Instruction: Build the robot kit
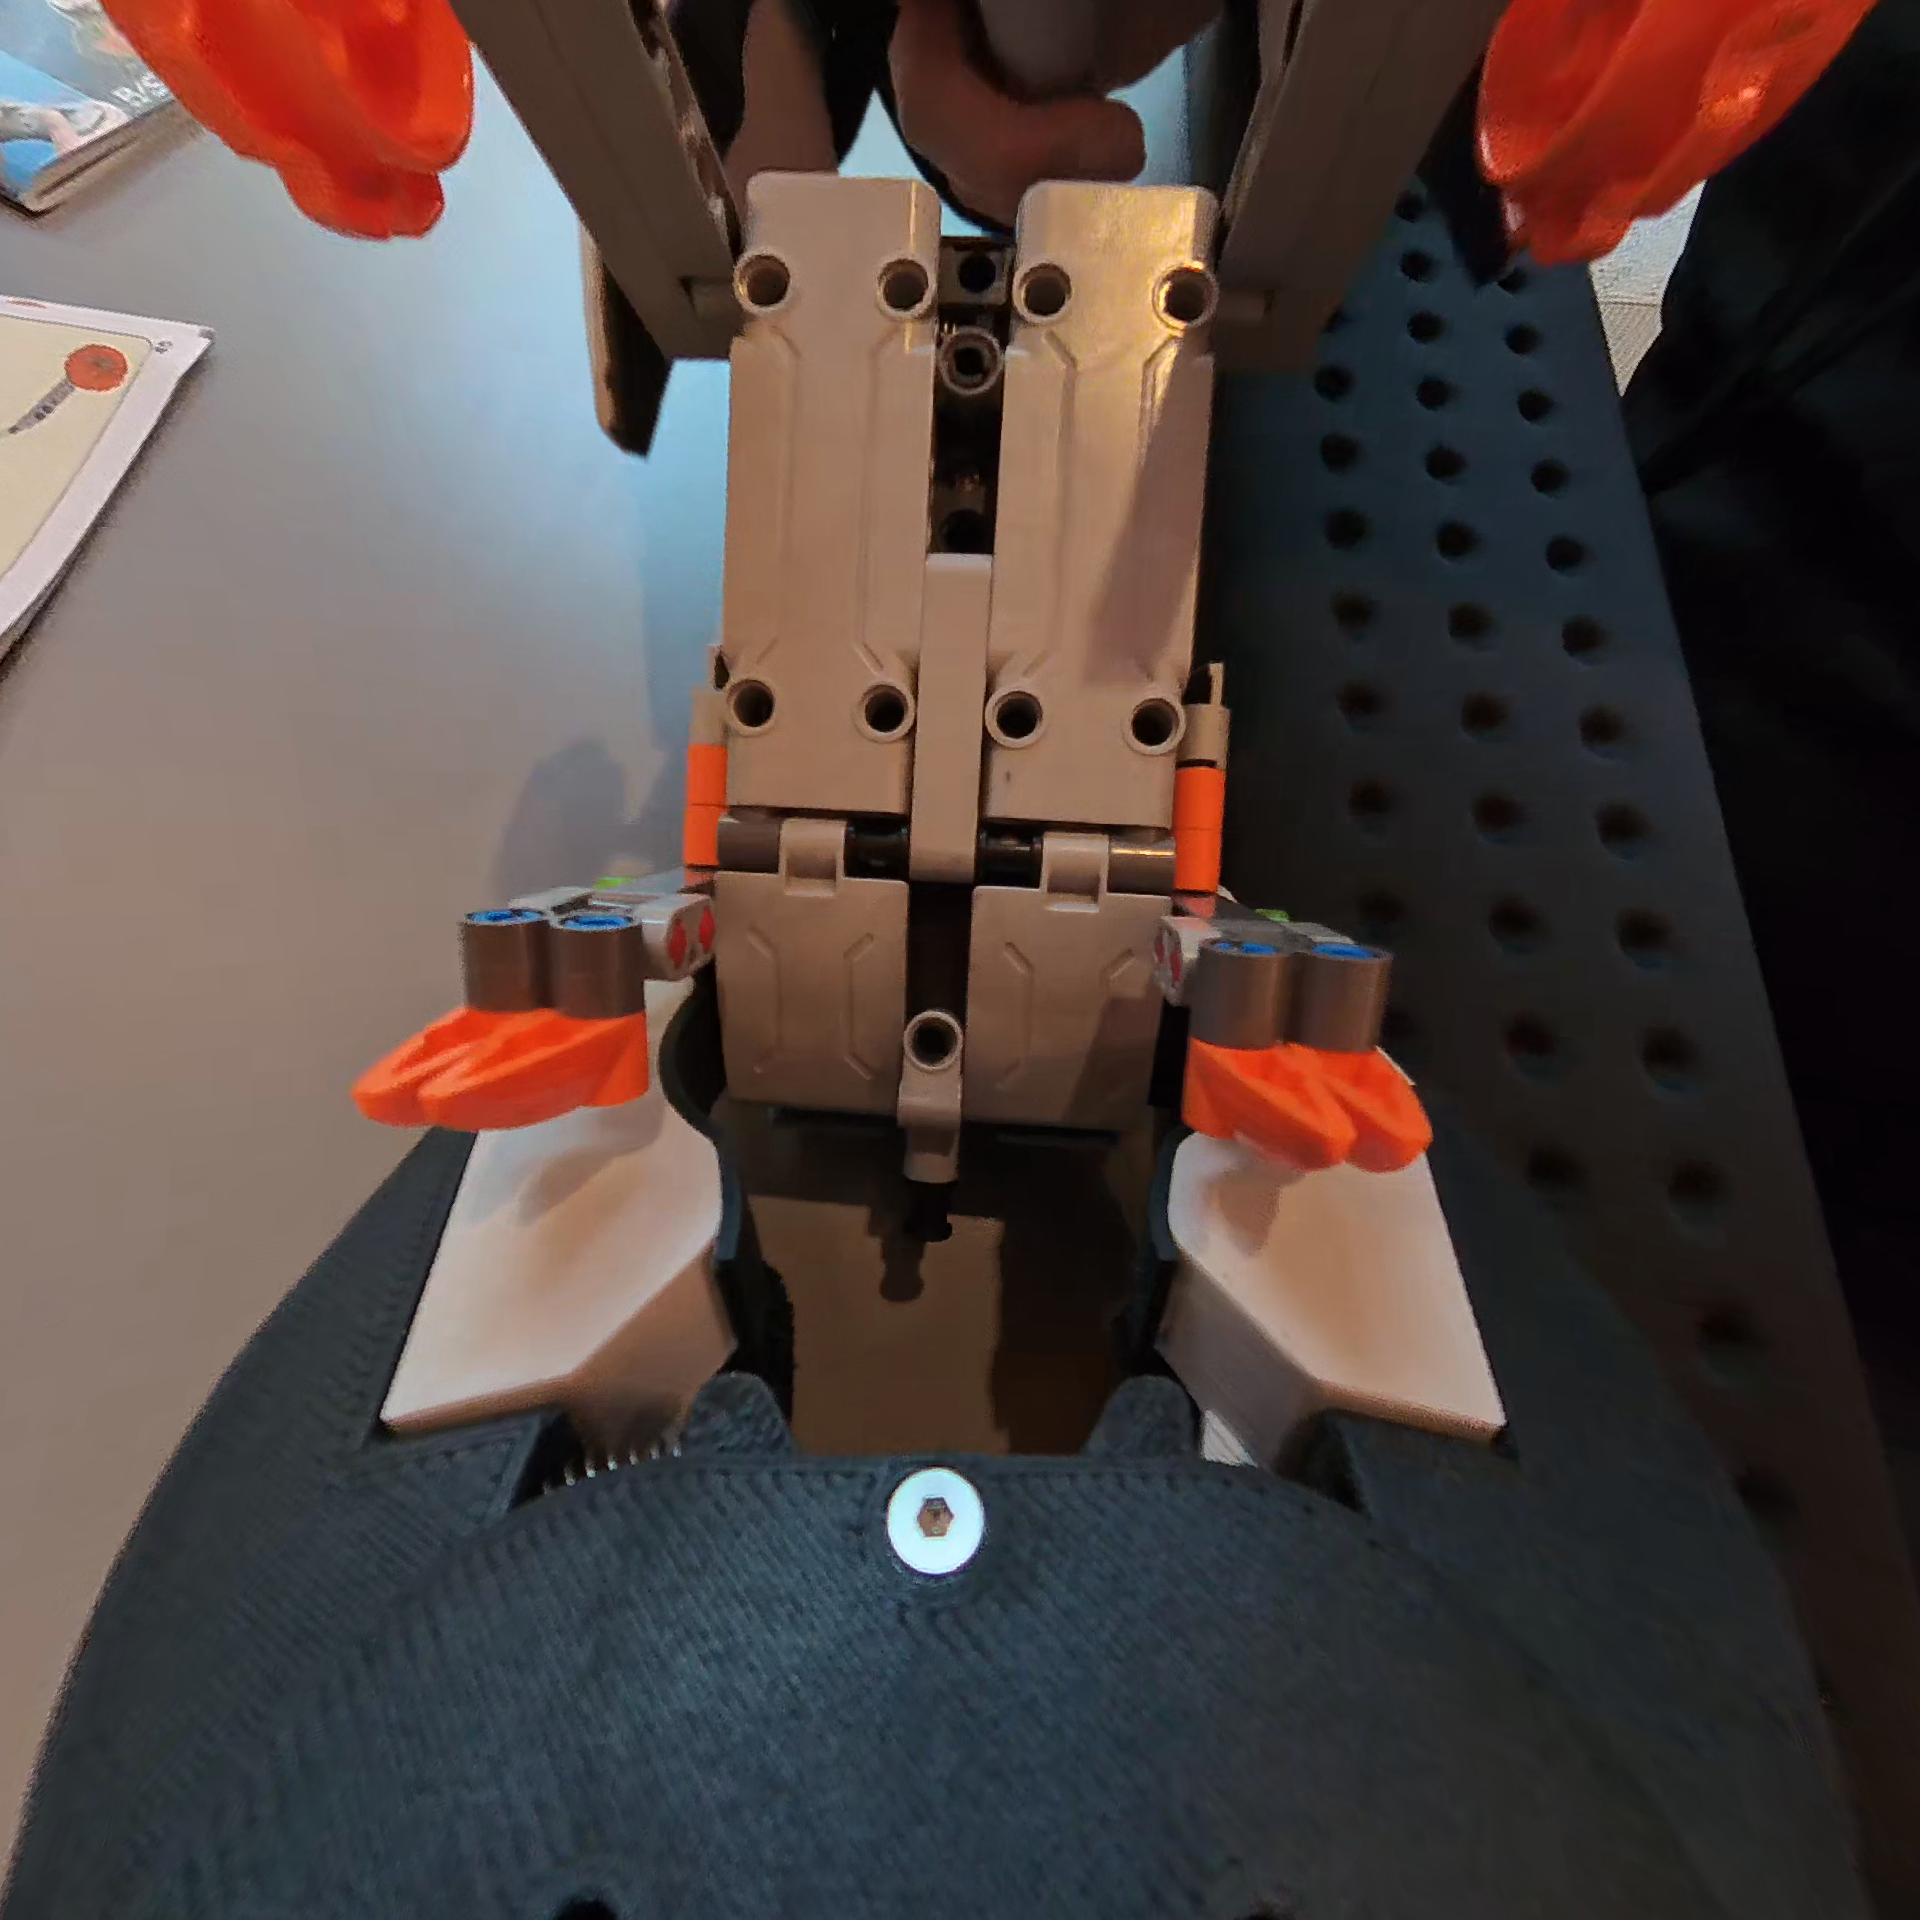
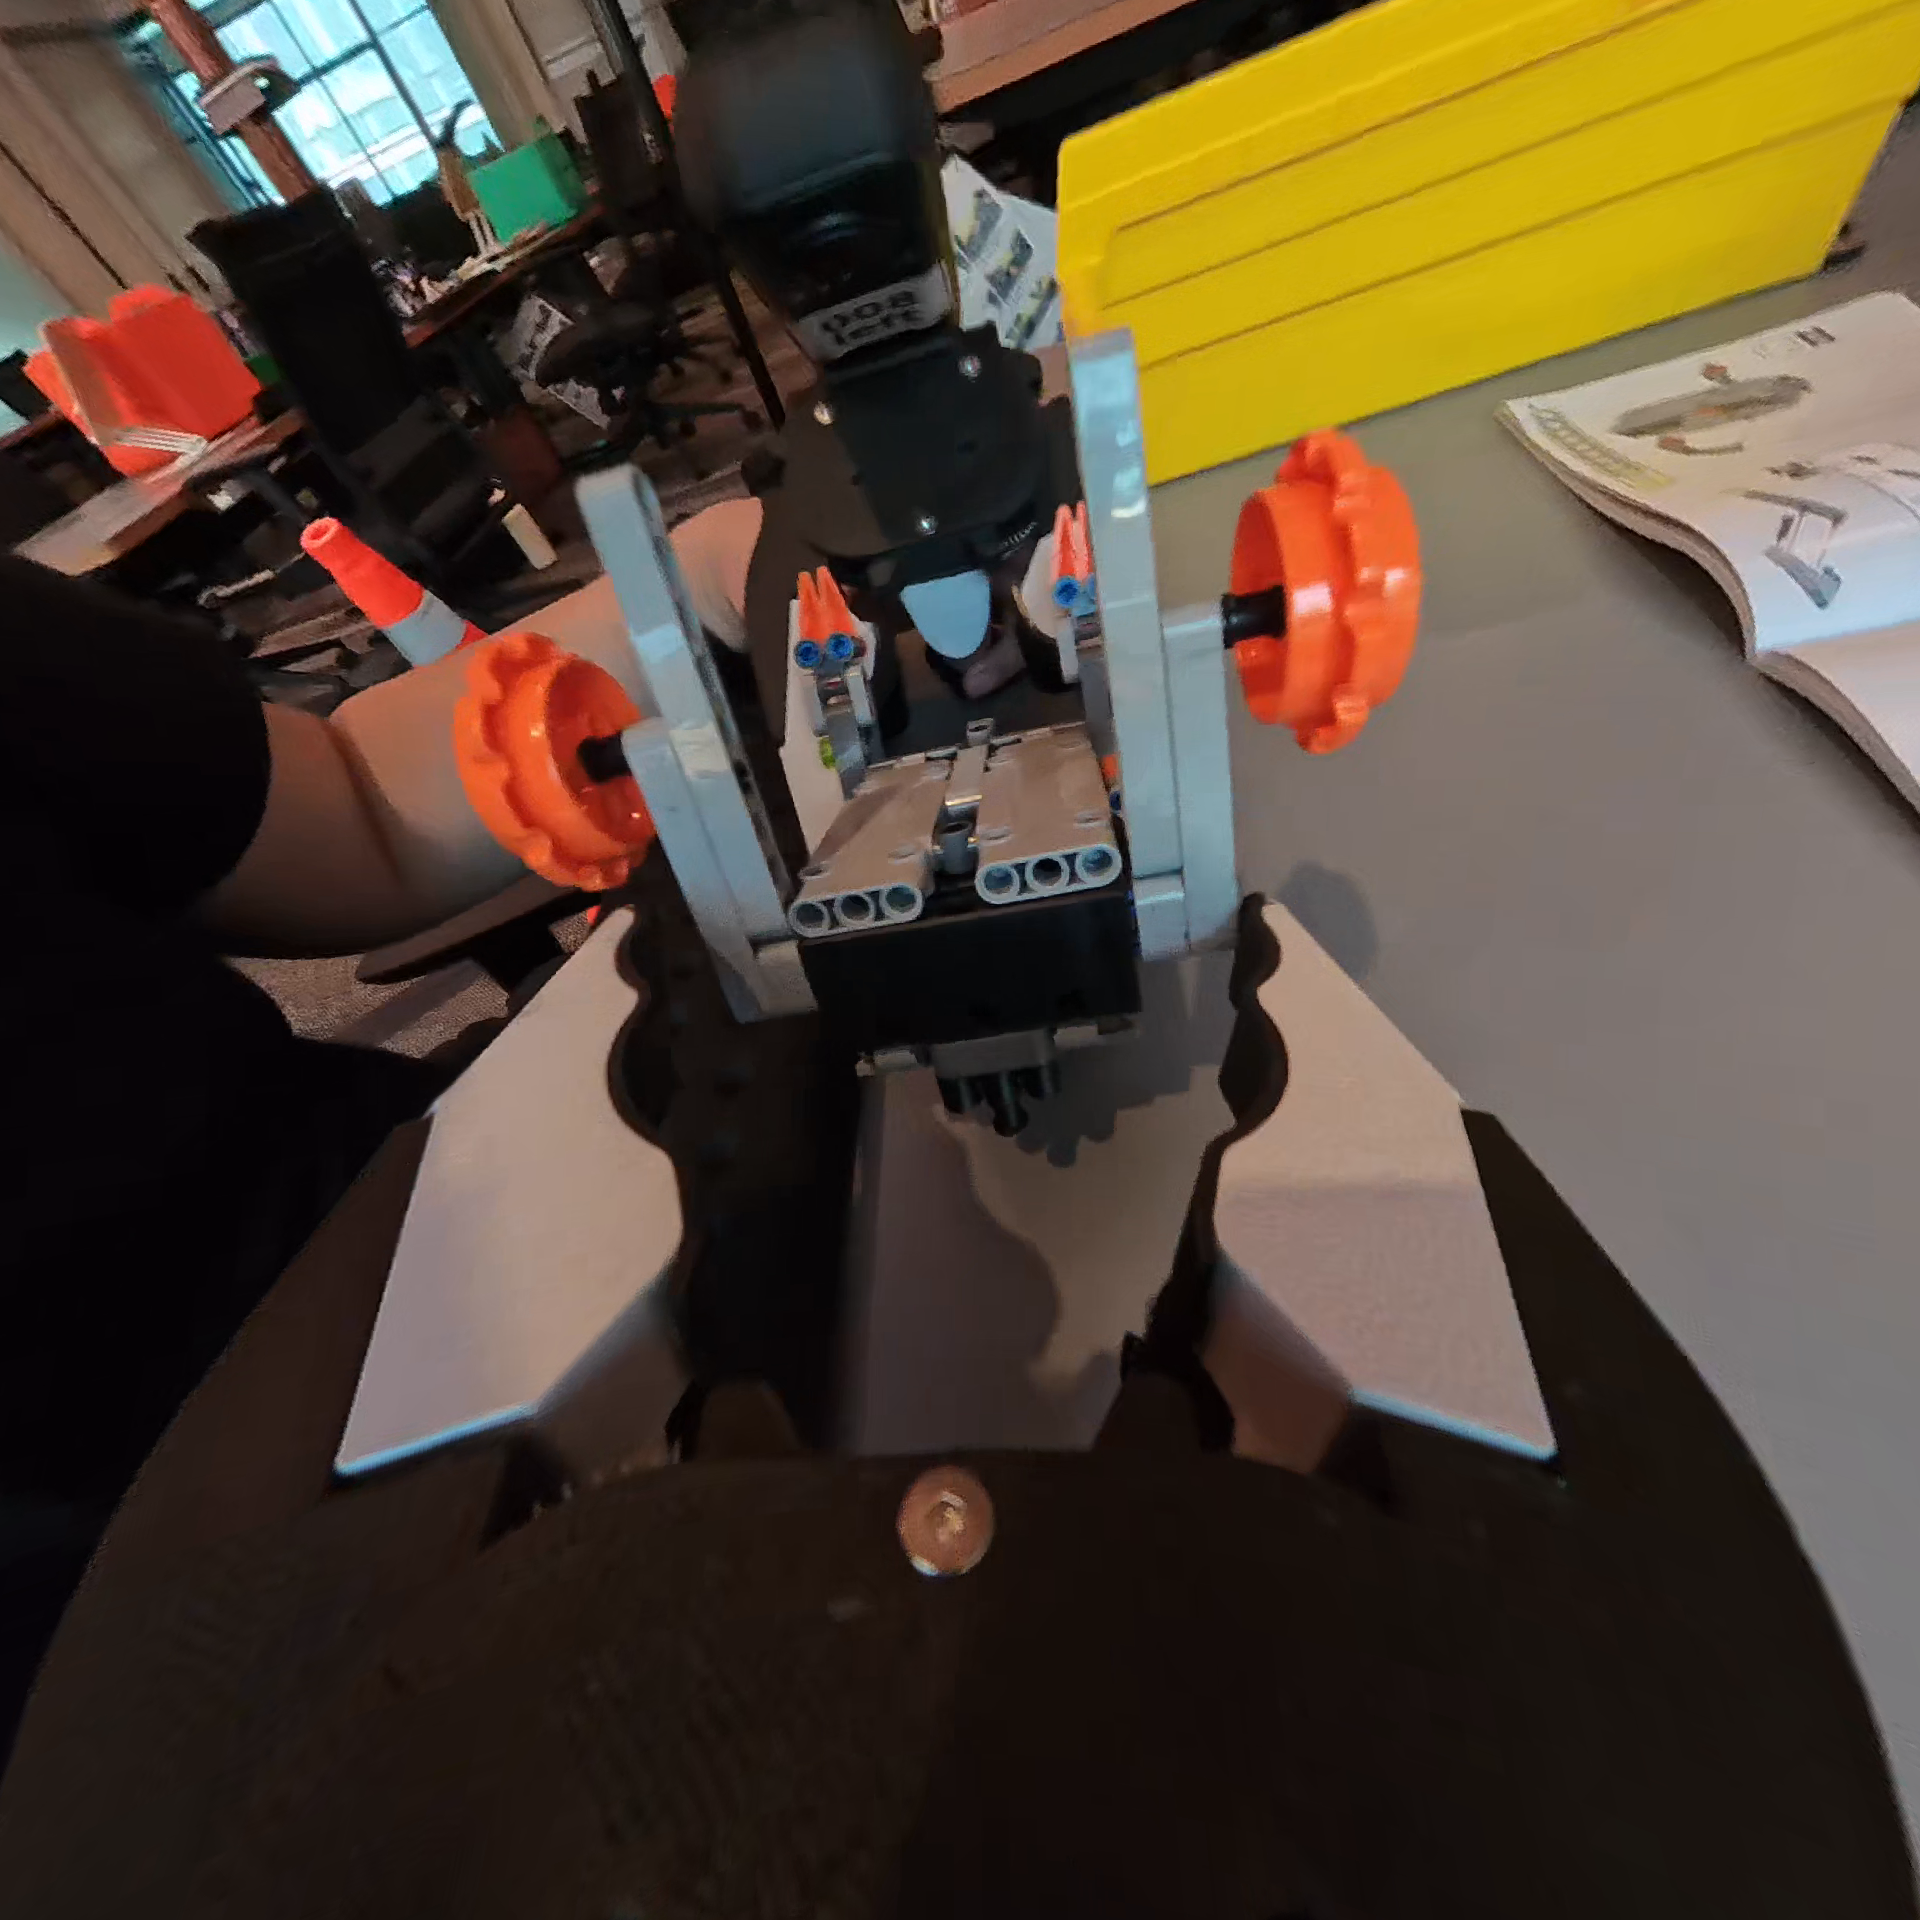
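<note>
A grey brick-built model (image 1: 831,582) with orange wheels (image 1: 301,94) and orange flame pieces (image 1: 509,1065) lies lengthwise between both grippers over a grey table (image 1: 312,727). My left gripper (image 1: 935,1101) is shut on the model's narrow end, its white fingers (image 1: 561,1268) against both sides. In the right wrist view my right gripper (image 2: 940,935) clasps the other end of the model (image 2: 935,821); its fingers (image 2: 1351,1195) press the grey side frame beside the orange wheels (image 2: 1325,592). The left gripper (image 2: 914,447) shows beyond the model there.
A yellow bin (image 2: 1455,208) stands at the back of the table (image 2: 1558,1039). An open instruction booklet (image 2: 1766,499) lies to the right; another booklet (image 1: 73,436) lies left. A dark perforated chair (image 1: 1475,675) and a person's arm (image 2: 364,810) are beside the table. About 8 cm separates my left fingertips from my right.
</note>
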